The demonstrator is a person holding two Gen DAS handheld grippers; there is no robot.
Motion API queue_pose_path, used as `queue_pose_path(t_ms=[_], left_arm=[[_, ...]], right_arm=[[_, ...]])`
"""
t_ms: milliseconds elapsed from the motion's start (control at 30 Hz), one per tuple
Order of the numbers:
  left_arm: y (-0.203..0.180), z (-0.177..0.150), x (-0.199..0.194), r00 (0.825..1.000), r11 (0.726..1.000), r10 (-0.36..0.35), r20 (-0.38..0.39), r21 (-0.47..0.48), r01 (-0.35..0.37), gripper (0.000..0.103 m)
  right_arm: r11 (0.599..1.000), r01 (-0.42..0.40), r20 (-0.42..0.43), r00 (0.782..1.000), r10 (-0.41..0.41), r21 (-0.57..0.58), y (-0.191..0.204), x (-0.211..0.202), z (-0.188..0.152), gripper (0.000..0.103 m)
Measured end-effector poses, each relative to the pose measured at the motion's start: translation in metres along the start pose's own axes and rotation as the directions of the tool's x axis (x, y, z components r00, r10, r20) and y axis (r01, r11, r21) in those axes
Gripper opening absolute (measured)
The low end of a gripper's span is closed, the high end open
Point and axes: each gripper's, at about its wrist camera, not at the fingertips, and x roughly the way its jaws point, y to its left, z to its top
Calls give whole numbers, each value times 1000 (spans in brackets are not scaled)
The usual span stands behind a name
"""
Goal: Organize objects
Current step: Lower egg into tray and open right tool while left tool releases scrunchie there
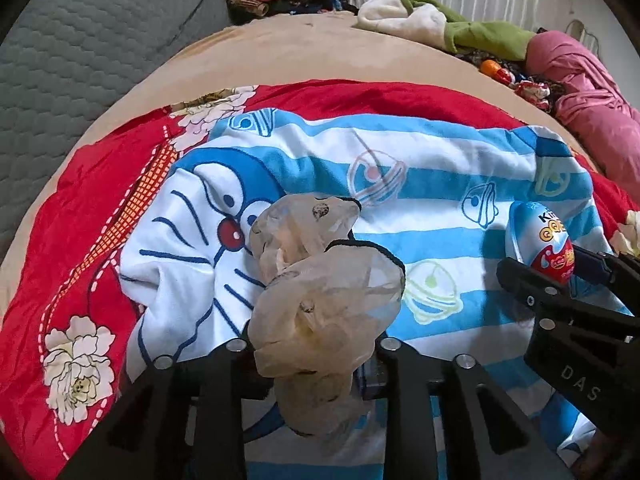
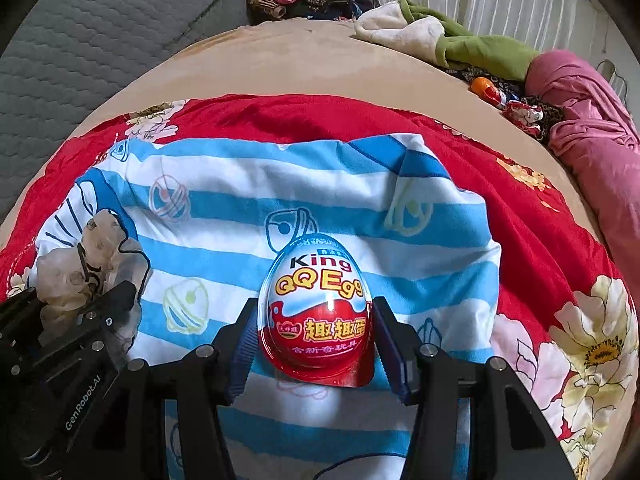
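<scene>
Even, fairly bright light; soft shadows. Glare streaks the egg package near six o'clock. Fisheye bends the edges, and black vignette fills the corners.

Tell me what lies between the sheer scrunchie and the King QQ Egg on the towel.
Only bare striped cartoon towel lies between the sheer scrunchie and the King QQ Egg; the right wrist view shows it best.

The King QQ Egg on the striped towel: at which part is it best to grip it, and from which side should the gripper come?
Grip the King QQ Egg across its wide lower half, coming from the blunt end, one finger on each long side. It points away from the right gripper, which already brackets it that way. The narrow tip would probably slip out.
</scene>
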Motion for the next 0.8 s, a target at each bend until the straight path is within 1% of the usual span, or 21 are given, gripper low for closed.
queue_pose_path(t_ms=[33, 133, 367, 433, 500, 667, 800], left_arm=[[1, 0, 0, 1000, 1000, 4, -4, 2, -4, 39], [3, -1, -2, 1000, 1000, 8, -12, -3, -8, 50], [5, -5, -5, 999, 1000, 3, -34, -2, -3, 58], [5, -7, -5, 999, 1000, 4, -40, 2, -4, 65], [5, -9, -5, 999, 1000, 14, -45, 4, -13, 69], [8, -11, -7, 998, 1000, -1, -62, -6, 0, 70], [8, -13, -13, 997, 1000, -4, -76, -9, 4, 73]], right_arm=[[1000, 1, -4, 1000, -1, 1, 0, 0, 0, 55], [1000, 4, -13, 1000, -4, 6, -1, -1, -1, 55], [1000, 3, -32, 999, -3, 4, 0, -5, -3, 56], [1000, 5, -38, 999, -5, 10, -1, -6, -3, 60], [1000, -7, -38, 999, 8, 20, -2, -8, -4, 64], [1000, -5, -48, 999, 6, 16, -2, -11, -7, 66], [1000, -7, -42, 999, 8, 23, -4, -17, -10, 66]])
